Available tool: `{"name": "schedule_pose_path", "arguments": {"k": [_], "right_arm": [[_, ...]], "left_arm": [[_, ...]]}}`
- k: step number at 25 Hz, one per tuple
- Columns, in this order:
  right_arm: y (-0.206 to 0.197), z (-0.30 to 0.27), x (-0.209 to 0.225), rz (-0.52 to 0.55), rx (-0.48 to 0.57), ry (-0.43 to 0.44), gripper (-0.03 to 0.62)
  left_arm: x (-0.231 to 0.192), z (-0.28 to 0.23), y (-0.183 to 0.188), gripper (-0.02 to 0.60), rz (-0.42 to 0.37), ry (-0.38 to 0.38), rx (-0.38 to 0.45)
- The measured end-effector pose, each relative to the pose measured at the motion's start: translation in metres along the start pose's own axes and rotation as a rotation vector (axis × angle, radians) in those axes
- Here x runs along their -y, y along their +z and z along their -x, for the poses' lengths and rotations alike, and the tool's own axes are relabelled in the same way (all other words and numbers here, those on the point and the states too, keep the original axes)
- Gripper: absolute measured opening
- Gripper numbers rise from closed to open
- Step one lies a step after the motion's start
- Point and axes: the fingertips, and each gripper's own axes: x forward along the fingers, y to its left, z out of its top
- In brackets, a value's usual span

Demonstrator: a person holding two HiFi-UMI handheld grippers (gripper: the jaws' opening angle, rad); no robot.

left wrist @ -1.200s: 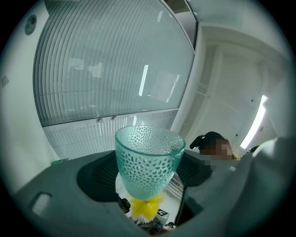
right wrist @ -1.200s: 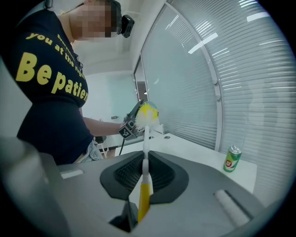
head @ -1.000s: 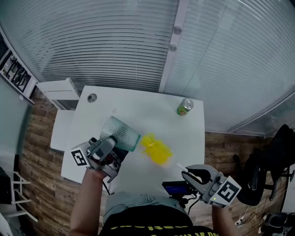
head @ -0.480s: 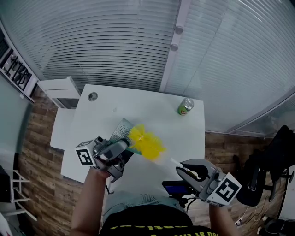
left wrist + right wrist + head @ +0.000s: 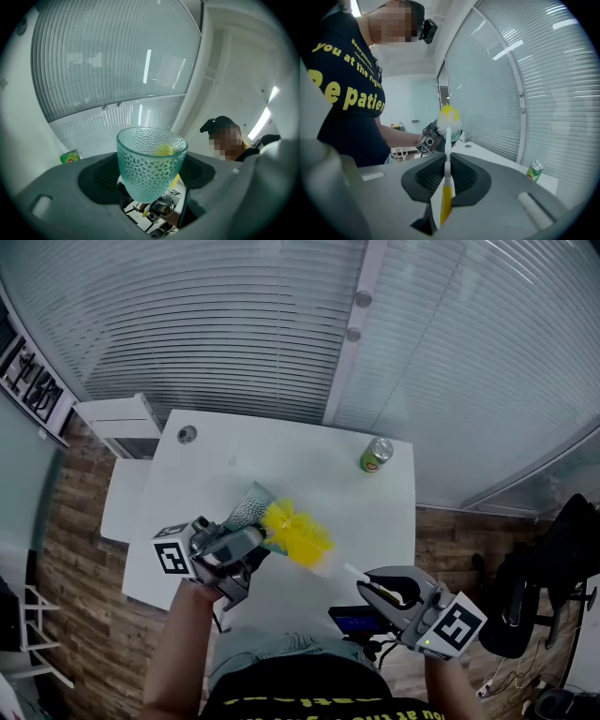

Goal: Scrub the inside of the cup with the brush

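Left claw [image 5: 251, 532] pinches the dimpled teal cup [image 5: 151, 161] above the counter's [image 5: 309, 470] near edge. Right claw [image 5: 366, 583] pinches the brush [image 5: 305, 538] handle, yellow bristles inside the cup mouth. I read "patien" on the shirt [image 5: 347, 93]; can [image 5: 376, 455] label illegible.

Open white table [image 5: 300, 470] — green can [image 5: 376, 455] at its far-right edge

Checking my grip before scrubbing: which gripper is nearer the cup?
Left. The left gripper is clamped on the green glass cup; the right gripper stands off, holding the yellow brush by its handle, bristles at the cup's mouth.
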Motion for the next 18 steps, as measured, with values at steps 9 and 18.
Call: {"name": "schedule_pose_path", "arguments": {"k": [9,18], "right_arm": [[0.001,-0.006,0.004,-0.012,0.002,-0.008,0.035],[0.001,-0.003,0.024,-0.084,0.059,-0.073,0.035]], "left_arm": [[-0.007,-0.005,-0.022,0.385,-0.026,0.051,-0.106],[-0.016,0.002,-0.03,0.385,-0.103,0.137,-0.177]]}}
